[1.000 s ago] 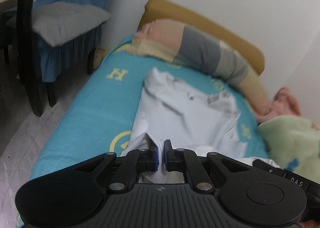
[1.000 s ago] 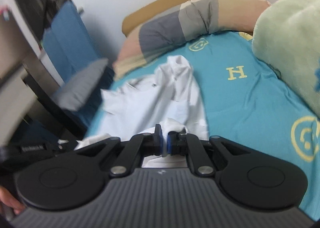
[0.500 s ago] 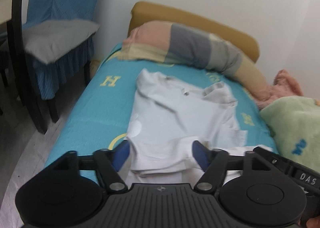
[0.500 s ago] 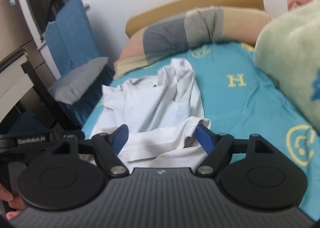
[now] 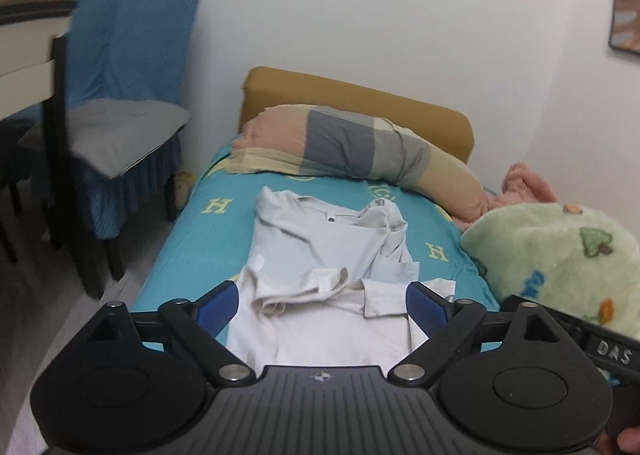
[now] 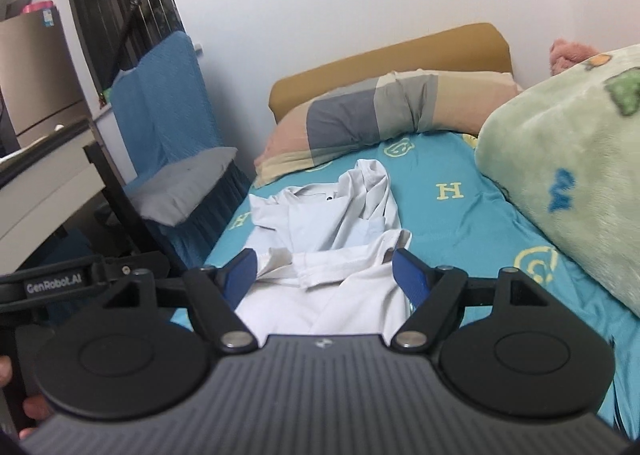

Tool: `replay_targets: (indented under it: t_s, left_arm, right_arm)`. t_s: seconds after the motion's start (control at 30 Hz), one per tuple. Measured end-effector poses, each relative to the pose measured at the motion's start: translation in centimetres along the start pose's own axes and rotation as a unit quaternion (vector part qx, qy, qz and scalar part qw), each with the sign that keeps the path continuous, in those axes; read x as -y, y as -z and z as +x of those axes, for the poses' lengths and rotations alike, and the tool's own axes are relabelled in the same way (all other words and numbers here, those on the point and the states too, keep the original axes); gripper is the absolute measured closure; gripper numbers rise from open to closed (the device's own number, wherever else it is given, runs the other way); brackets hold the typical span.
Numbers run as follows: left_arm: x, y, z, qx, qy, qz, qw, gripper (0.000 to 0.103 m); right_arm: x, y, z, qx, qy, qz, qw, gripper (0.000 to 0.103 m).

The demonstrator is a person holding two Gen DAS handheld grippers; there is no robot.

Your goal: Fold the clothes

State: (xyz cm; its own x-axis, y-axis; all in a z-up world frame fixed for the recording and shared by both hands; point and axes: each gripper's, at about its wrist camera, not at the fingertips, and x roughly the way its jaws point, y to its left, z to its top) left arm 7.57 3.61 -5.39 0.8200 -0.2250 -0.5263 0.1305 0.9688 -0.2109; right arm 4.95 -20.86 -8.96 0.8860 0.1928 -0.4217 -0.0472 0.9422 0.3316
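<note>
The left gripper (image 5: 322, 305) had its jaws spread wide apart, gripping nothing, its two blue pads (image 5: 218, 305) standing to either side of the near part of the white shirt (image 5: 320, 255). The right gripper (image 6: 324, 275) was likewise wide apart and held nothing, its two blue pads (image 6: 240, 275) flanking the same garment.

One shirt (image 6: 332, 239) lay on the teal bedsheet (image 5: 192, 247), collar toward the pillow, with both sleeves folded across its middle. A single dark button showed near the collar.

One long patchwork pillow (image 5: 360, 151) in pink, grey and beige lay against the one mustard headboard (image 5: 360, 95). One pale green fleece blanket (image 6: 568, 159) with cartoon patches was heaped on the right of the bed, with a pink plush cloth (image 5: 524, 187) just beyond it. One blue-covered chair (image 5: 132, 67) with one grey cushion (image 5: 120, 131) stood beside the bed.

The sheet was printed with yellow letters "H" (image 6: 450, 190): two were readable in each view, beside yellow face emblems. The right gripper's body, seen from the left wrist, read "DAS"; the left gripper's, seen from the right wrist, read "GenRobot.AI".
</note>
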Motion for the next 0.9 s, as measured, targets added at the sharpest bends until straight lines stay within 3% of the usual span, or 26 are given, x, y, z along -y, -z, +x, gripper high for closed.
replay_targets:
  t_s: [0.23,0.4,0.6,0.77,0.9]
  left_arm:
    - [0.1,1.4,-4.5,0.010,-0.010,-0.012,0.9998,0.007]
    - [0.2,2.2,-5.5,-0.006,0.001,-0.030,0.9995,0.007]
    - [1.2,2.5,-5.7,-0.002,-0.008,-0.013,0.9999,0.007]
    - [0.6,2.8,-4.4,-0.039,0.007,-0.046,0.9982,0.007]
    - [-0.7,3.7,-2.4,-0.095,0.027,-0.106,0.9894,0.007]
  right_arm:
    - [-1.1,1.2,-3.8,0.011,0.006,-0.010,1.000,0.027]
    - [-1.0,1.0,-5.5,0.029,0.003,-0.011,1.000,0.027]
    - [-0.9,1.0,-5.6,0.031,0.014,-0.013,0.999,0.027]
    - [-0.7,1.3,-5.3,0.025,0.027,-0.014,0.999,0.027]
    - [-0.5,1.5,-4.9,0.017,0.032,-0.010,0.999,0.027]
